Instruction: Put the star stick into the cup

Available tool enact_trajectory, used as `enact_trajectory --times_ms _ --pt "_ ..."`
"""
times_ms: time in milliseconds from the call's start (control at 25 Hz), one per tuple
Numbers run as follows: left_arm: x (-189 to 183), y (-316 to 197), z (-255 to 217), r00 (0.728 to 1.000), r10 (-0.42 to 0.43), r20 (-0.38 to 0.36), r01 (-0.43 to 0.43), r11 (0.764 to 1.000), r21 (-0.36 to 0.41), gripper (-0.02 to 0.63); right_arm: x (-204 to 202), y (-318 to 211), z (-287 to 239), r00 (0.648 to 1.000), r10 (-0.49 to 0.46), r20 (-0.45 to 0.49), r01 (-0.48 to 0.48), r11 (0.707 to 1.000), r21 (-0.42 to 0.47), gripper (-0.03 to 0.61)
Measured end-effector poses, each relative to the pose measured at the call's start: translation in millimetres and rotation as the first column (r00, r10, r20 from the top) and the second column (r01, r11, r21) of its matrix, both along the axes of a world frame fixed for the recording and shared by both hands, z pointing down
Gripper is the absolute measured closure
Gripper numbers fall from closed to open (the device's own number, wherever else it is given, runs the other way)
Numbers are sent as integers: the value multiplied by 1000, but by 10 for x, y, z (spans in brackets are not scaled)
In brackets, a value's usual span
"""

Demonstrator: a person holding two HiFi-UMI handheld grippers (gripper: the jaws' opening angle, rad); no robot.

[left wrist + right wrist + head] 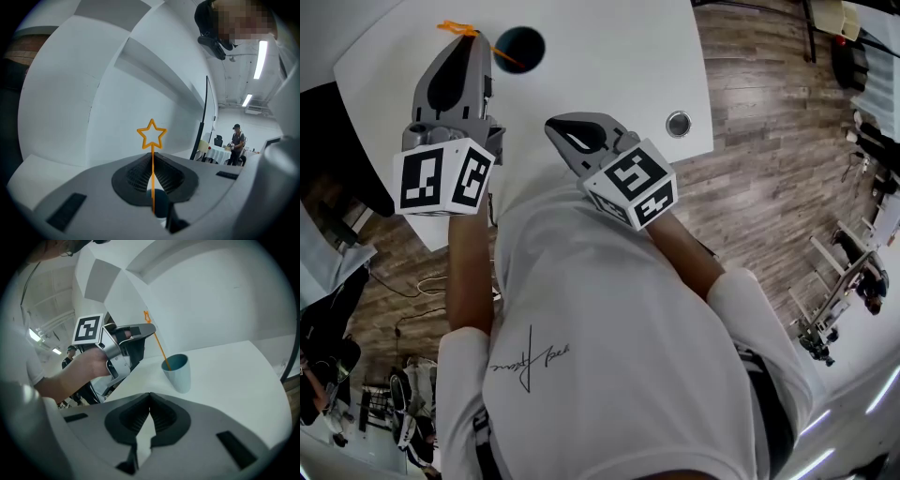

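The left tool (152, 157) is clamped on the stick (152, 180), with the star (151, 135) standing above its jaws. In the right gripper view the stick slants down from that tool, and its lower end is already inside the mouth of the cup (179, 372), which stands upright on the counter (234, 366). The right tool (149, 397) is closed on nothing. This looks like the insertion step, nearly done. The next move calls for a little more descent, then parting the jaws gently so the stick settles without tipping the cup.
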State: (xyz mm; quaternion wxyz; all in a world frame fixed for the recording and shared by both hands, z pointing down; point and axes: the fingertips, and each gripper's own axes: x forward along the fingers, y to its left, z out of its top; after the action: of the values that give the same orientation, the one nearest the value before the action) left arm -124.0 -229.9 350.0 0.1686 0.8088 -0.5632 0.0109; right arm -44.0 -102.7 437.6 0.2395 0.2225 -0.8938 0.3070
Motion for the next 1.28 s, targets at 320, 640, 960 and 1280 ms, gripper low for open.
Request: enact_trajectory --times_ms 320,640,960,1280 --pt "29 -10 141 1000 11 3 -11 1000 -27 595 32 -93 34 1000 25 5 -25 1000 -12 569" --pt "23 -30 225 1000 15 10 -15 999 -37 595 -22 -102 37 1000 20 22 -19 1000 -21 569" --pt "37 -31 345 1000 25 15 -24 998 -58 595 -27 -111 77 1000 23 15 -23 999 -29 569" --pt "44 -29 423 1000 23 13 -22 997 -70 595 14 -177 90 999 38 11 -38 999 -28 569"
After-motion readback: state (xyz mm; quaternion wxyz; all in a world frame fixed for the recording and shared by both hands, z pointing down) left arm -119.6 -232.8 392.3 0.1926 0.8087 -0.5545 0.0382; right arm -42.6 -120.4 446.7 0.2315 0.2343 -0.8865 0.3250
